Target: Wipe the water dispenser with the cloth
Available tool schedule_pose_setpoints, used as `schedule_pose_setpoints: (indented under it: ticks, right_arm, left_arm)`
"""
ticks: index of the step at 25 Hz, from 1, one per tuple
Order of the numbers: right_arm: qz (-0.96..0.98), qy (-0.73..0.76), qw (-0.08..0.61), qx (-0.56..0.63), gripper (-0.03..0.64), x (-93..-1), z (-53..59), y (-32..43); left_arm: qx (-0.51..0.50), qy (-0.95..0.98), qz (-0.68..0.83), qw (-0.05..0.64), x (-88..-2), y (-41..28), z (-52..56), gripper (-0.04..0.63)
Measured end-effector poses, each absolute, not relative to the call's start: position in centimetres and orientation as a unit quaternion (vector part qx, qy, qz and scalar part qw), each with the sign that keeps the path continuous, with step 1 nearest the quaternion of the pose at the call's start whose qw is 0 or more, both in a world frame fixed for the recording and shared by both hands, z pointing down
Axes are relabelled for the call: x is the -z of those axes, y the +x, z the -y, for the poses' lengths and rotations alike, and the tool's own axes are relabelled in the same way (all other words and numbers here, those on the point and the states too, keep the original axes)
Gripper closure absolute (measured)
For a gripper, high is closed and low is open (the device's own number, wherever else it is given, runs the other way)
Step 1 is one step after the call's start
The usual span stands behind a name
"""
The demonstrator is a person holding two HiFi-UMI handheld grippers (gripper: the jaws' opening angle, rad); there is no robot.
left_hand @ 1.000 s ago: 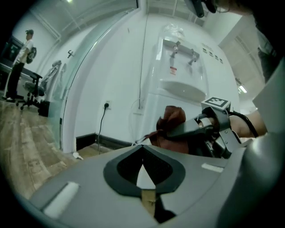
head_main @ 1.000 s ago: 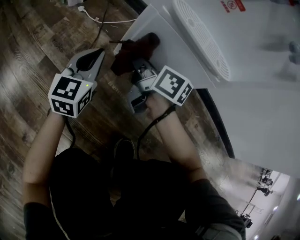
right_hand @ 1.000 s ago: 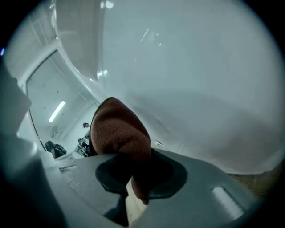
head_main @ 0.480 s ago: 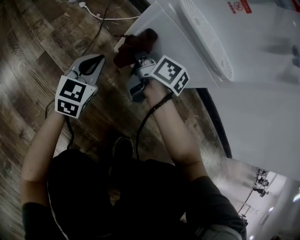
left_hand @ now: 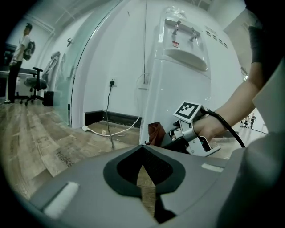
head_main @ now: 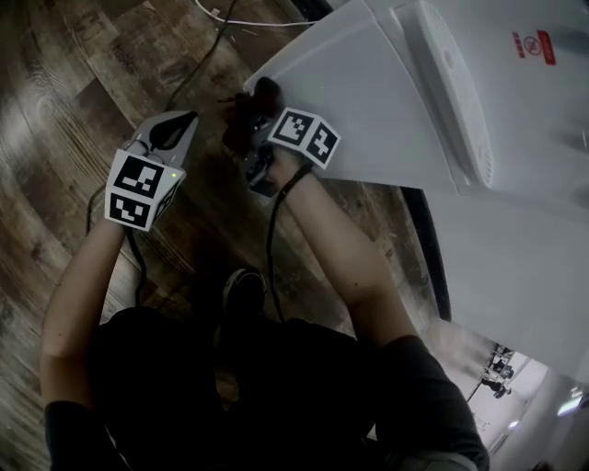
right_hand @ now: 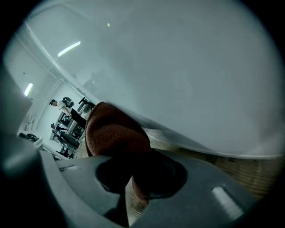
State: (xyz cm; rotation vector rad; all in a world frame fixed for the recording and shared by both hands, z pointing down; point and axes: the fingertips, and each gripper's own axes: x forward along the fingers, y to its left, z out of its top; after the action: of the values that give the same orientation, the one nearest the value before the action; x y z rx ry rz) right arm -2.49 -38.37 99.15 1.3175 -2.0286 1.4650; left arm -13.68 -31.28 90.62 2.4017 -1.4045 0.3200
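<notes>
Left gripper: we see the left gripper (head_main: 184, 124) held out over the wooden floor (head_main: 55, 92), to the left of the dispenser and apart from it.
Left jaws: in the left gripper view the left gripper (left_hand: 143, 149) has its jaws pressed together at the tips, and nothing sits between them.
Right gripper: the right gripper (head_main: 253, 138) is at the near left corner of the water dispenser (head_main: 368, 101), low on its white body, with its marker cube turned up toward us.
Right jaws: in the right gripper view the right gripper (right_hand: 136, 178) has its jaws pinching the cloth (right_hand: 116, 133), which bulges out past the tips.
Cloth: from the head view the dark red cloth (head_main: 247, 106) lies against the dispenser's white panel, just beyond the right gripper. From the left gripper view we see the cloth (left_hand: 156, 132) bunched ahead of the right gripper (left_hand: 168, 140), at the dispenser's lower edge.
Water dispenser: it stands upright against the white wall. The left gripper view shows the water dispenser (left_hand: 178, 84) with two taps above a drip tray. In the right gripper view its plain white side (right_hand: 178, 67) fills most of the picture.
Cables: a black cable (head_main: 273, 248) runs from the right gripper back along the forearm, and a white cord (head_main: 248, 20) lies on the floor at the far side.
Far left: a person (left_hand: 20, 44) stands beside an office chair (left_hand: 35, 82).
</notes>
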Motion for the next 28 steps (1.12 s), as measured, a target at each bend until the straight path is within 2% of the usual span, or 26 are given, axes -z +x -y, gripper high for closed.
schedule_pose_setpoints:
  ticks: [6,11,14,23,28]
  right_arm:
    - [0.724,0.441,0.126,-0.515,0.552,-97.6,40.7,-5.4]
    - [0.727,0.424,0.051,-0.537,0.552,-91.1,41.0,-6.9]
    - [0.717,0.417,0.011,-0.559,0.552,-86.3,40.8,-7.7]
    - [0.694,0.408,-0.025,-0.593,0.552,-73.0,38.4,-8.7]
    - [0.674,0.4,-0.051,-0.619,0.554,-67.8,38.0,-9.6]
  left_arm:
    - [-0.098,0.835,0.511,0.18,-90.6,-14.5,32.6,0.577]
    - [-0.099,0.837,0.515,0.156,-87.5,-14.8,33.4,0.577]
    - [-0.097,0.83,0.527,0.154,-83.3,-15.7,33.4,0.577]
    - [-0.092,0.821,0.543,0.148,-67.7,-16.2,31.8,0.577]
    - [-0.101,0.821,0.54,0.155,-61.8,-15.8,30.9,0.577]
